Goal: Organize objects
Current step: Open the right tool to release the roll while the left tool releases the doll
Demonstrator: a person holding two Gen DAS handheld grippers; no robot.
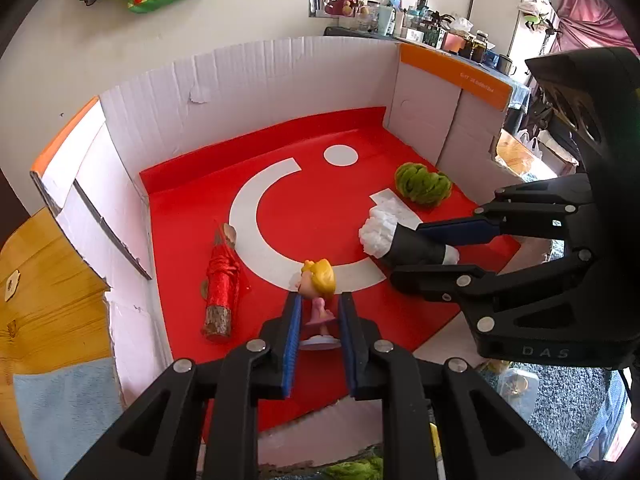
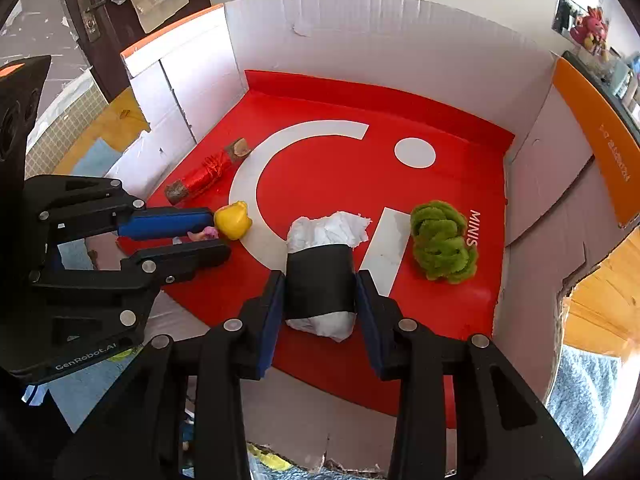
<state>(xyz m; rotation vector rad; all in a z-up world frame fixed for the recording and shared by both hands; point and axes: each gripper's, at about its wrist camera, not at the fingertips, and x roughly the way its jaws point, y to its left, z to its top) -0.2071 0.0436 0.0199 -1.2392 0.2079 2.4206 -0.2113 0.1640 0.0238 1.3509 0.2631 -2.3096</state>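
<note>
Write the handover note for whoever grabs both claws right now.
Left claw: shut on the blonde doll, over the box's red floor.
Right claw: shut on the white bundle with black wrap, low over the floor.
In the box already: red-wrapped log at left, green yarn ball at right.
Left to do: set down doll and bundle, release.

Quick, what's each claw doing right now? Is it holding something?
Left claw: closed on the little blonde doll.
Right claw: closed on the white bundle wrapped in black tape.
</note>
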